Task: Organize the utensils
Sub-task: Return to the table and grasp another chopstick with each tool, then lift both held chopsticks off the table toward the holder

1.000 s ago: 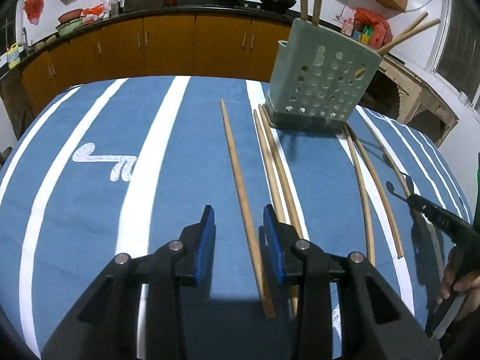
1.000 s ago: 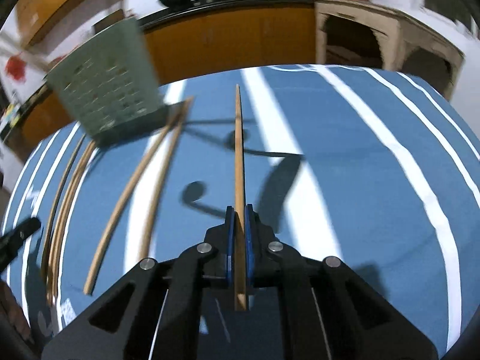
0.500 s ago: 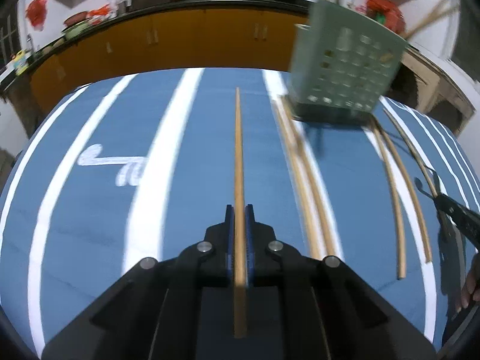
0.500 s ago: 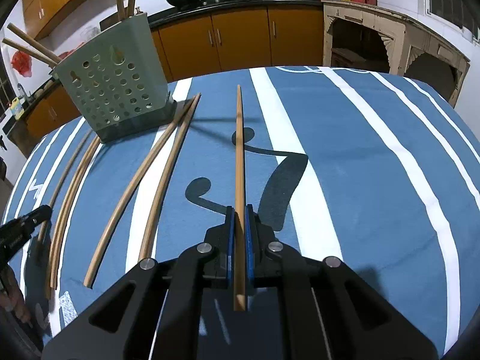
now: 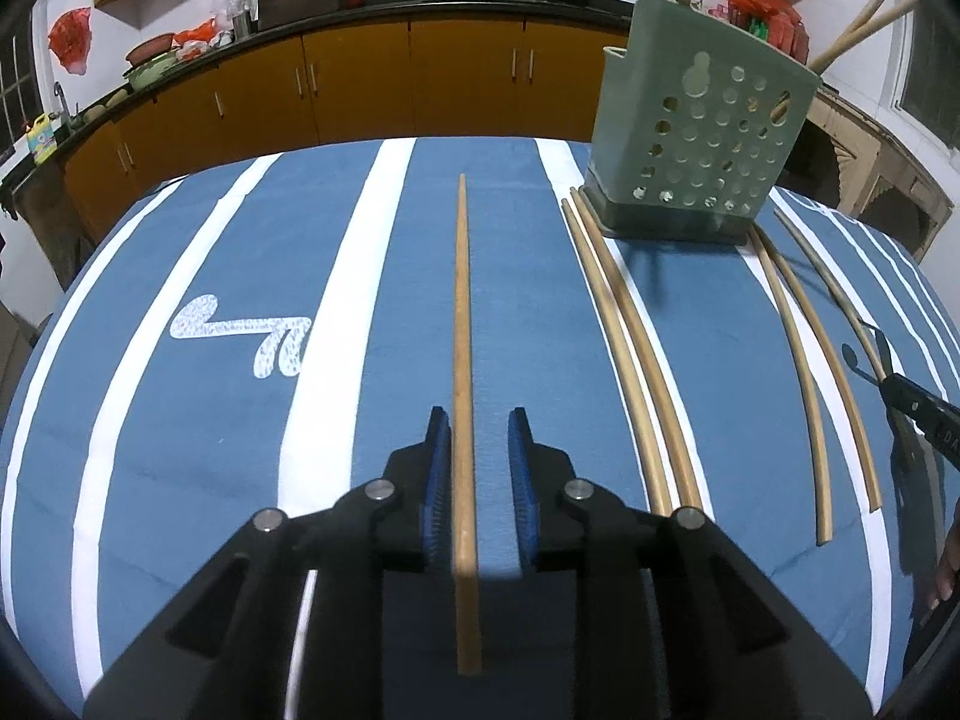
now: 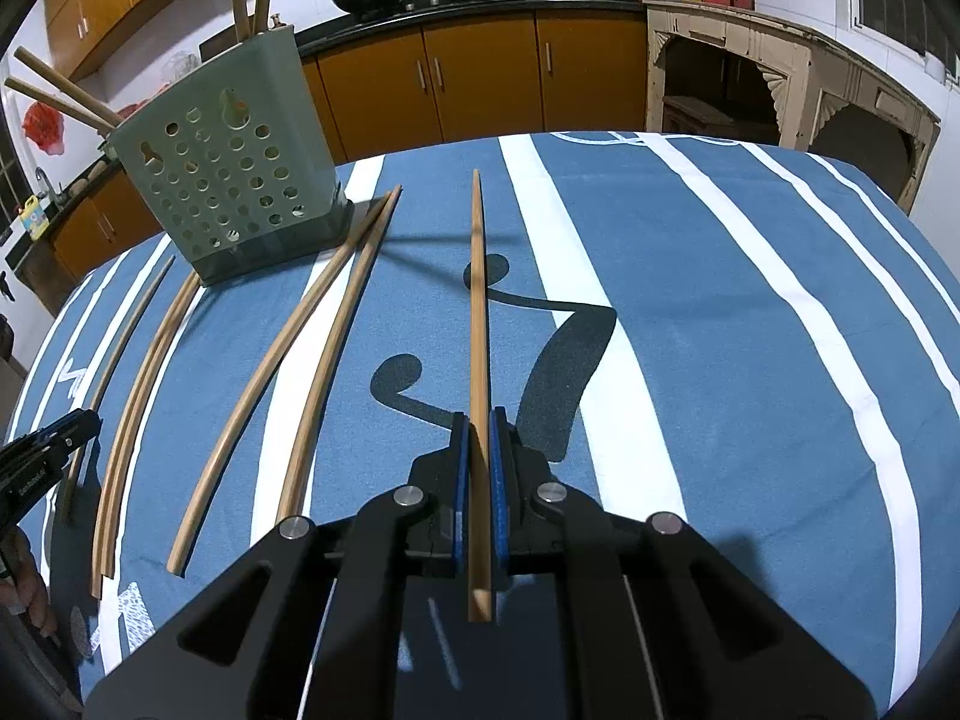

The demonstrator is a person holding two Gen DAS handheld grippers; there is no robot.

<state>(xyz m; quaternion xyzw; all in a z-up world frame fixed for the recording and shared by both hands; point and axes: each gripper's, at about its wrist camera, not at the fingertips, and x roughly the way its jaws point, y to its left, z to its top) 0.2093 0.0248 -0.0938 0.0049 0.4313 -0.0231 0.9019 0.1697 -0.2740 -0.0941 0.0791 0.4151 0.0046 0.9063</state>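
Note:
My left gripper (image 5: pixel 478 420) is opening its jaws. A straight wooden chopstick (image 5: pixel 462 300) runs lengthwise between the blue pads, with a gap on each side, so it is not pinched. My right gripper (image 6: pixel 479 420) is shut on another chopstick (image 6: pixel 477 270), which points away over the blue striped cloth and casts a shadow on it. The green perforated utensil holder (image 5: pixel 702 138) (image 6: pixel 234 174) stands at the far side with several chopsticks sticking out of its top.
Two pairs of loose chopsticks lie on the cloth: one pair (image 5: pixel 630 348) just right of my left gripper, another pair (image 5: pixel 804 372) farther right. Wooden cabinets (image 6: pixel 480 78) and a counter with pans stand behind the table. A person's fingers (image 6: pixel 30 594) show at the left edge.
The left gripper first closed on the chopstick and lined it up straight, and its jaws have now parted again. The right gripper kept its grip and stayed put.

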